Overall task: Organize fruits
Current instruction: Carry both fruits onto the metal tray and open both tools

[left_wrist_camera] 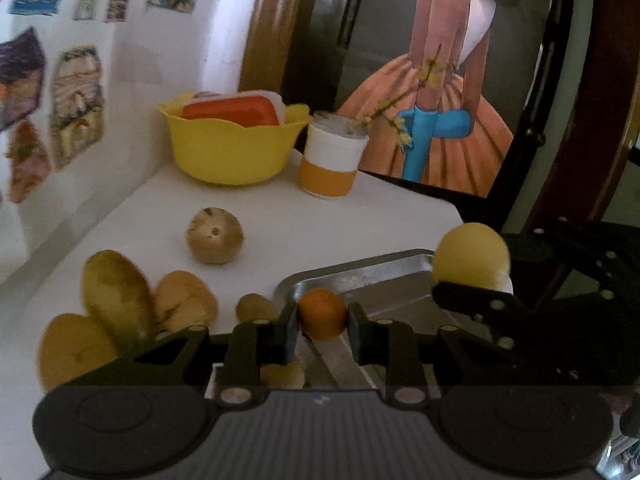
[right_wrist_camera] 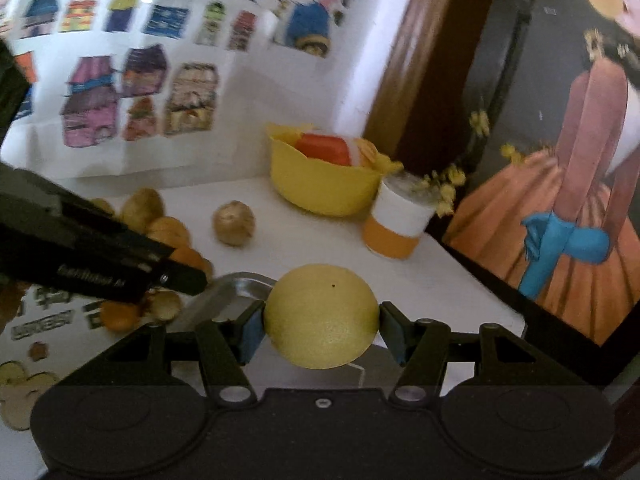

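Observation:
My left gripper [left_wrist_camera: 322, 330] is shut on a small orange [left_wrist_camera: 322, 319], held at the near left corner of a metal tray [left_wrist_camera: 360, 276]. My right gripper [right_wrist_camera: 320, 330] is shut on a large yellow lemon [right_wrist_camera: 321, 316] over the same tray [right_wrist_camera: 244, 286]; from the left wrist view that lemon [left_wrist_camera: 471, 256] shows at the tray's right side with the right gripper's black frame under it. Brownish-yellow fruits [left_wrist_camera: 120, 300] lie piled left of the tray. A single round brown fruit [left_wrist_camera: 215, 241] sits alone further back on the white table.
A yellow bowl [left_wrist_camera: 228, 148] with a red-lidded box inside stands at the back by the wall. Beside it is a white-and-orange cup [left_wrist_camera: 332, 160] with yellow flowers. A framed painting [left_wrist_camera: 436, 92] leans at the back right. The table edge runs close on the right.

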{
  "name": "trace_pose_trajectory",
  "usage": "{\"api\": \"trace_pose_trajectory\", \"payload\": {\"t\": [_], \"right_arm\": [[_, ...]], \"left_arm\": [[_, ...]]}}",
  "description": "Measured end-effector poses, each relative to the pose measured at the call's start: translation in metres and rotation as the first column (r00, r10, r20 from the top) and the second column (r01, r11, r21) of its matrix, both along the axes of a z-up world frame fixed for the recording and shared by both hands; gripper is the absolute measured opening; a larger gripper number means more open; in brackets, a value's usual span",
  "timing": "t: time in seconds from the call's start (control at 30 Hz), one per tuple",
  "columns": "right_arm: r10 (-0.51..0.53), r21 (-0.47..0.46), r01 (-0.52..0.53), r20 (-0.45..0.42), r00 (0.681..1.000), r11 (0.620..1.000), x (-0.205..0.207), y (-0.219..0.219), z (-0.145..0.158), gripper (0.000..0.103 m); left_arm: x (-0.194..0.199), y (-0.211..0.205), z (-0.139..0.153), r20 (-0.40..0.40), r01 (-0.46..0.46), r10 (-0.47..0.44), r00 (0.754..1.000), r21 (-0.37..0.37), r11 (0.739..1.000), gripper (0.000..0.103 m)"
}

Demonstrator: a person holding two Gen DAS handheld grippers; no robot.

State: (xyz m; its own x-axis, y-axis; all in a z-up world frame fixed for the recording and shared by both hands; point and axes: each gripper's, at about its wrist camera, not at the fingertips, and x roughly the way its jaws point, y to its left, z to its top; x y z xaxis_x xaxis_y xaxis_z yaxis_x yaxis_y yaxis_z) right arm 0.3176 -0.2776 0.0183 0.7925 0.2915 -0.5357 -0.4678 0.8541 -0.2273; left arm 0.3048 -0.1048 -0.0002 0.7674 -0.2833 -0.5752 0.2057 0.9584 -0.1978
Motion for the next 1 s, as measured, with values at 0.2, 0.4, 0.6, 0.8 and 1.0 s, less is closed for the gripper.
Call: {"api": "trace_pose_trajectory", "payload": {"t": [0.2,0.4,0.6,0.8,1.0], "right_arm": [[-0.012,-0.004,0.011,-0.063,0.998,1.0,0.029,-0.006,-0.018,0.062],[-0.009,-0.027,0.006,-0.097,0.995,1.0,0.044,-0.007,-0.03,0.062],[-0.009,-0.029,0.005,-0.113,0.994,1.0,0.049,-0.008,-0.036,0.062],[-0.008,-0.025,0.005,-0.121,0.993,1.0,0.049,-0.009,-0.039,0.063],[-0.024,-0.014,0.022,-0.107,0.994,1.0,0.046,-0.01,-0.037,0.067]], "left_arm": [[0.018,-0.014,-0.013,-0.027,0.038,-0.038,0.999,0.021,0.999,0.028],[0.029,-0.019,-0.022,-0.064,0.046,-0.043,0.997,0.036,0.998,0.028],[0.033,-0.02,-0.026,-0.077,0.058,-0.055,0.996,0.042,0.997,0.029],[0.034,-0.02,-0.026,-0.085,0.057,-0.053,0.995,0.044,0.997,0.029],[0.028,-0.018,-0.022,-0.076,0.054,-0.051,0.996,0.031,0.998,0.039]]}}
